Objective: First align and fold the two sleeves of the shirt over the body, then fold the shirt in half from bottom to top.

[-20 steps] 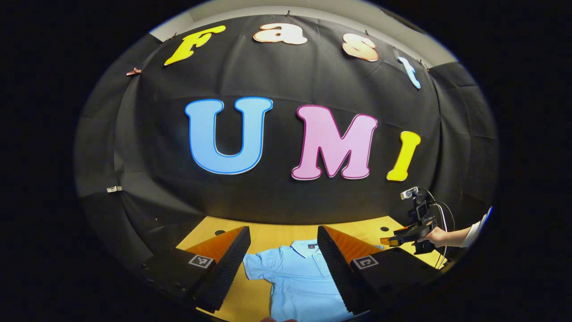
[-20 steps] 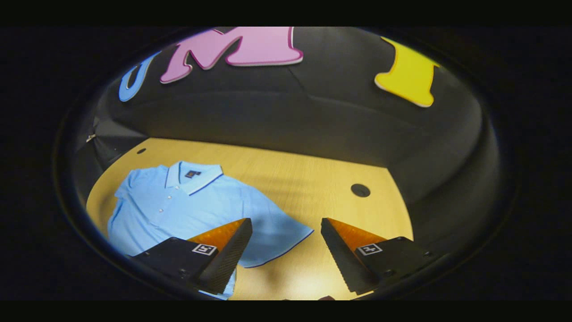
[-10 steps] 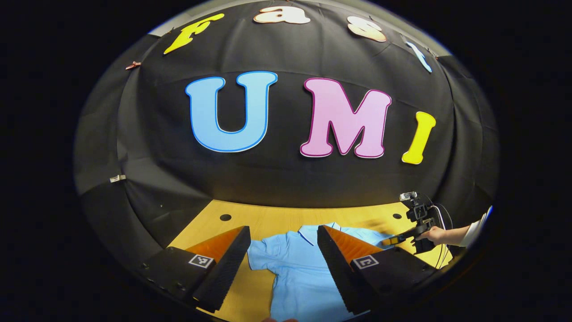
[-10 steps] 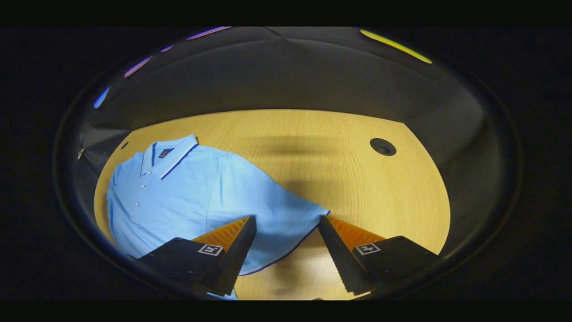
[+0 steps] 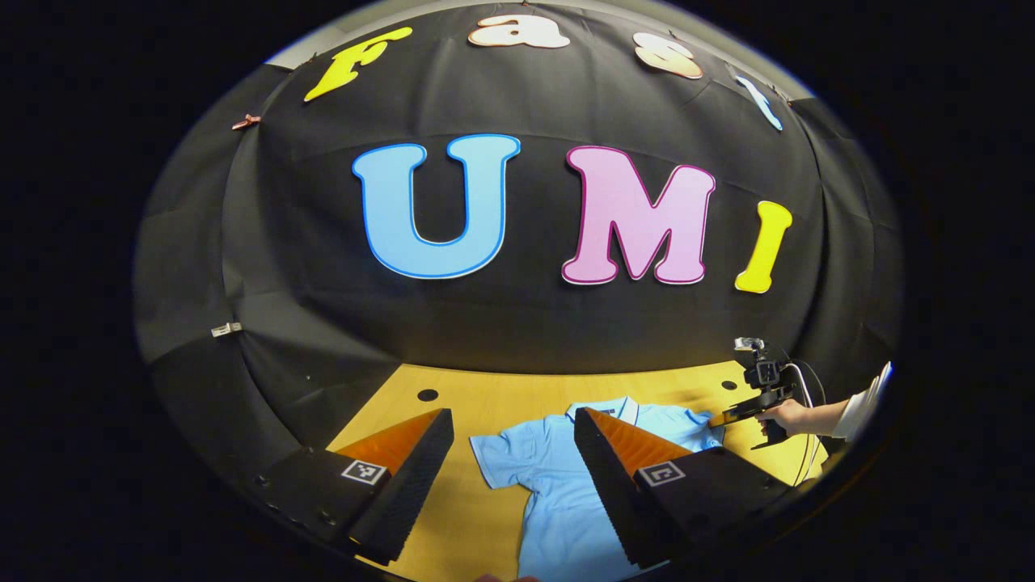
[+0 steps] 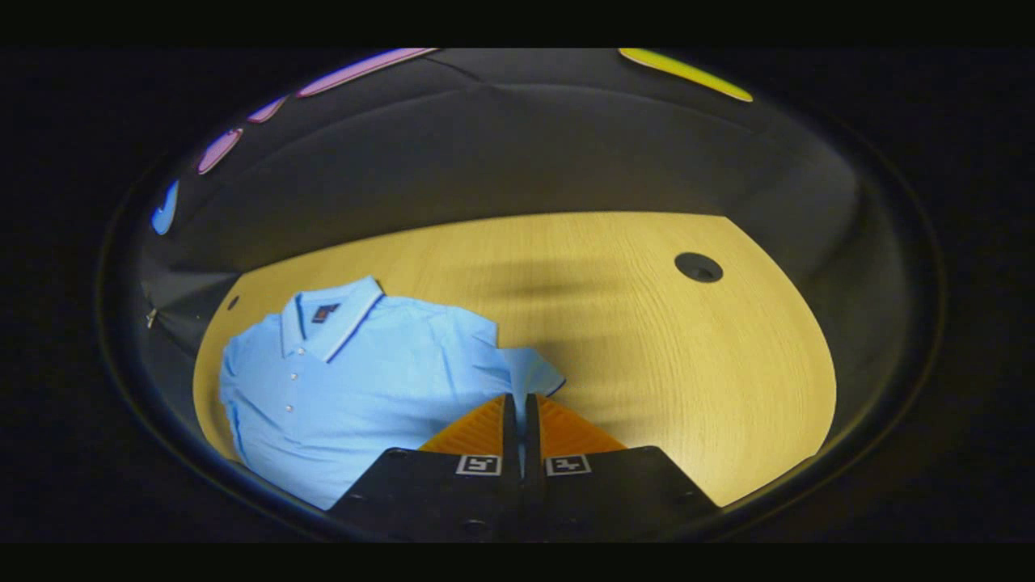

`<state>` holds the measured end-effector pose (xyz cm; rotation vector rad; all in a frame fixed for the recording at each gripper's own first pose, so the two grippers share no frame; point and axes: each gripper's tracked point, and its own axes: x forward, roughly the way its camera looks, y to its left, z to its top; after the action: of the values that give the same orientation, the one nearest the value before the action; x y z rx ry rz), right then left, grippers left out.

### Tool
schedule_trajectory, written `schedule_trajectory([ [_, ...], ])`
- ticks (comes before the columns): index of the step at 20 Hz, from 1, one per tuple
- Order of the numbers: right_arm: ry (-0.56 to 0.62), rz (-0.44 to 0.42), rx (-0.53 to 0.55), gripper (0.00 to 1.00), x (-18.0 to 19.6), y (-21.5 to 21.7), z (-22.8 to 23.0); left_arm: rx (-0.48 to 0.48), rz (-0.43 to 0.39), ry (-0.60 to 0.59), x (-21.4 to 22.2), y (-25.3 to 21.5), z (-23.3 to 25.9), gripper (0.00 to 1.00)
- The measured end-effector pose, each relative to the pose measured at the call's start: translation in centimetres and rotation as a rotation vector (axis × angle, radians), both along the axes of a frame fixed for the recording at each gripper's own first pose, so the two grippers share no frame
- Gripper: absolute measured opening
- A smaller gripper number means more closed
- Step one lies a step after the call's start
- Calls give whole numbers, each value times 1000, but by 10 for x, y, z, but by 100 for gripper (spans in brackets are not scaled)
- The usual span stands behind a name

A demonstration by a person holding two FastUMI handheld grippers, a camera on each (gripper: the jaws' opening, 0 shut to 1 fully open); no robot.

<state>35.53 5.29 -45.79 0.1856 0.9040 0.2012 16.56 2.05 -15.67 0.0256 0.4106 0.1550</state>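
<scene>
A light blue polo shirt [image 6: 364, 380] lies face up on the wooden table [image 6: 647, 364], collar toward the wall. My right gripper [image 6: 517, 398] is shut on the edge of one short sleeve [image 6: 530, 368], which bunches up between its two fingers. In the left gripper view the shirt [image 5: 558, 493] lies just beyond my left gripper [image 5: 512, 416], which hovers open above the table near the other sleeve [image 5: 493, 457]. Farther off, the right gripper [image 5: 728, 419] pinches the far sleeve, held by a hand [image 5: 788, 416].
A round dark hole [image 6: 698, 267] sits in the tabletop toward the far right, and smaller holes [image 5: 427, 395] lie near the back edge. Black cloth walls close the table on three sides. A cable [image 5: 808, 436] hangs from the right gripper.
My right gripper went from open above the sleeve to shut on its edge, and the sleeve now bunches. The left gripper drifted slightly left, staying open.
</scene>
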Motion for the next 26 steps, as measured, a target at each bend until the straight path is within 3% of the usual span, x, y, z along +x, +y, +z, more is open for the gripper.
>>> schedule_trajectory([
  [1, -37, 23, 17, 5, 3, 11, 18, -5, 7, 6, 0, 4, -2, 97],
  [3, -84, 89, 28, 5, 2, 36, 43, -20, 14, 10, 1, 9, -8, 97],
  [4, -96, 123, 35, 0, 0, 48, 52, -24, 14, 12, 1, 12, -11, 97],
  [5, -95, 172, 48, 5, -5, 67, 56, -21, 13, 20, 2, 15, -18, 97],
  [8, -52, 261, -13, 5, -18, 88, 27, -21, 20, 57, 5, 26, -39, 97],
  [9, -33, 277, -45, 0, -20, 88, 14, -33, 23, 72, 8, 29, -48, 97],
  [11, -20, 297, -92, 5, -20, 89, -2, -62, 41, 115, 10, 37, -68, 97],
  [12, -16, 305, -83, 2, -21, 90, -4, -72, 55, 135, 13, 42, -76, 97],
  [14, -5, 304, -35, 32, -23, 95, -2, -105, 68, 162, 23, 48, -97, 97],
  [17, -35, 278, 55, 94, -26, 98, 23, -126, 64, 207, 45, 57, -127, 97],
  [19, -68, 254, 105, 92, -41, 88, 52, -137, 74, 255, 69, 71, -161, 97],
  [20, -92, 241, 112, 82, -49, 75, 67, -152, 83, 280, 81, 76, -177, 97],
  [21, -111, 230, 117, 92, -55, 64, 78, -166, 96, 314, 91, 80, -196, 97],
  [24, -139, 182, 145, 91, -77, 25, 108, -146, 163, 501, 106, 102, -276, 98],
  [26, -145, 145, 132, 91, -87, 2, 112, -146, 166, 567, 112, 98, -300, 98],
])
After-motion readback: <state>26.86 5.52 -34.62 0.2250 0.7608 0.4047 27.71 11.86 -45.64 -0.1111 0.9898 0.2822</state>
